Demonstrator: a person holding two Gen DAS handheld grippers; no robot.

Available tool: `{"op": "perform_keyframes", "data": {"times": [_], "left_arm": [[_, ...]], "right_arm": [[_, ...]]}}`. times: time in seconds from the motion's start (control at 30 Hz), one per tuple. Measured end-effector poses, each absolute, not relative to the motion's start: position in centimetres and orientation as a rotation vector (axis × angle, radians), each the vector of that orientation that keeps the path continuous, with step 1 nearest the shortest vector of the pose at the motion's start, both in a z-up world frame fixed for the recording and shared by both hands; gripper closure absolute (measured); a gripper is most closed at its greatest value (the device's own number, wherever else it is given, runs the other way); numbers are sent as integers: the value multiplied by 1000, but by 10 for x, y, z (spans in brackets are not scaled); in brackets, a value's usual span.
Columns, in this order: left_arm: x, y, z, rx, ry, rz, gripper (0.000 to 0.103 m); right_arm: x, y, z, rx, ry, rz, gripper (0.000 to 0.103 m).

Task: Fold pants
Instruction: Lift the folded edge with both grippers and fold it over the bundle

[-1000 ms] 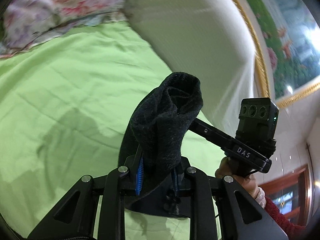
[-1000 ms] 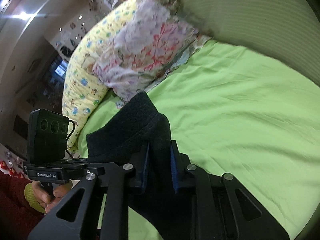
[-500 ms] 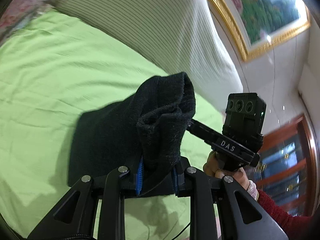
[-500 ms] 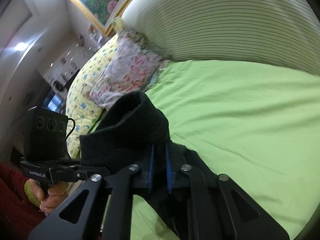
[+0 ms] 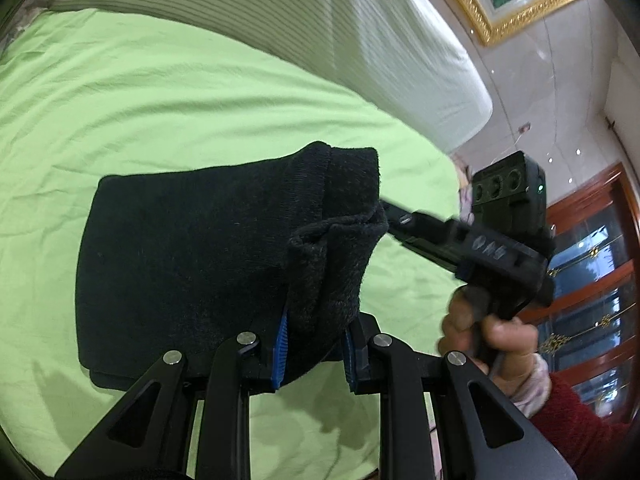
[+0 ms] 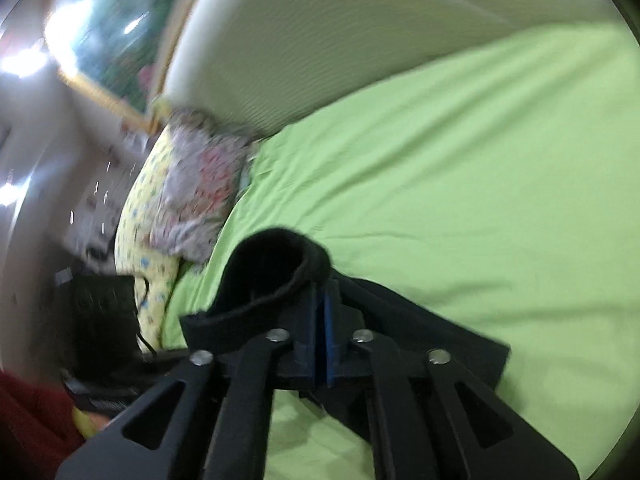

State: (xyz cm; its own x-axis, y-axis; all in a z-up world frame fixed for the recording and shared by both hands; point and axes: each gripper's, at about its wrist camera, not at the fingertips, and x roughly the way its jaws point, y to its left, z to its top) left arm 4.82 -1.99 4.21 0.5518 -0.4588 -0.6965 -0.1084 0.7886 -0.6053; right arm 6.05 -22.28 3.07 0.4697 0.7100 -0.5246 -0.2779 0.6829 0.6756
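The black pants [image 5: 180,260] lie as a folded dark rectangle on the green bed sheet [image 5: 160,100]. One thick end of them rises off the sheet into my left gripper [image 5: 316,344], which is shut on that fold between its blue pads. In the blurred right wrist view, my right gripper [image 6: 322,332] has its blue pads almost together, pinching a thin edge of the pants [image 6: 276,264]. Its jaws are opening slightly. The rest of that bunch curls over the left finger. A hand [image 5: 492,332] in a red sleeve holds the right tool's body [image 5: 500,248].
A large striped white pillow or headboard [image 5: 360,40] runs along the far side of the bed. Floral and yellow pillows [image 6: 188,200] are piled at one end. A gold-framed picture [image 5: 520,4] hangs on the wall, and a red wooden door [image 5: 592,280] stands beyond the bed.
Both grippers have swung across the bed with the pants and rolled. The cloth, which was hanging bunched, now lies spread as a flat fold on the sheet. The right pads stand closer together.
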Motion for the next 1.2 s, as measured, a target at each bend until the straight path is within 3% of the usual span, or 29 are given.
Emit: {"op": "perform_keyframes", "data": {"times": [0.03,0.07,0.13,0.23,0.33,0.4,0.43,0.5,0.57,0.73,0.97,1.07,1.13,1.2], "left_arm": [[48,-21,39,-656,986,-227,81],[49,-24,37,-655,991,-226,81],[53,-27,34,-643,1003,-224,81],[54,-35,28,-622,1016,-225,82],[58,-44,28,-597,1018,-229,81],[59,-47,28,-581,1026,-228,81],[61,-47,28,-574,1035,-223,82],[63,-51,29,-575,1036,-231,82],[66,-57,31,-568,1033,-246,82],[69,-81,28,-490,1046,-296,81],[83,-99,-6,-440,1151,-288,80],[89,-101,-12,-457,1182,-288,72],[89,-101,-11,-471,1193,-308,54],[84,-96,-5,-493,1179,-324,45]], "right_arm": [[58,-230,29,588,886,619,74],[57,-235,28,605,879,606,53],[51,-243,28,651,848,603,28],[50,-242,28,682,835,623,28],[60,-228,14,655,938,576,28],[61,-224,3,687,982,585,47],[60,-222,1,704,984,604,64],[54,-223,4,676,972,581,70],[48,-227,11,672,949,593,85],[30,-243,18,624,921,559,87],[25,-252,-20,604,995,442,86],[23,-253,-31,583,997,383,78],[21,-256,-33,571,993,349,69],[16,-259,-33,559,987,316,63]]}}
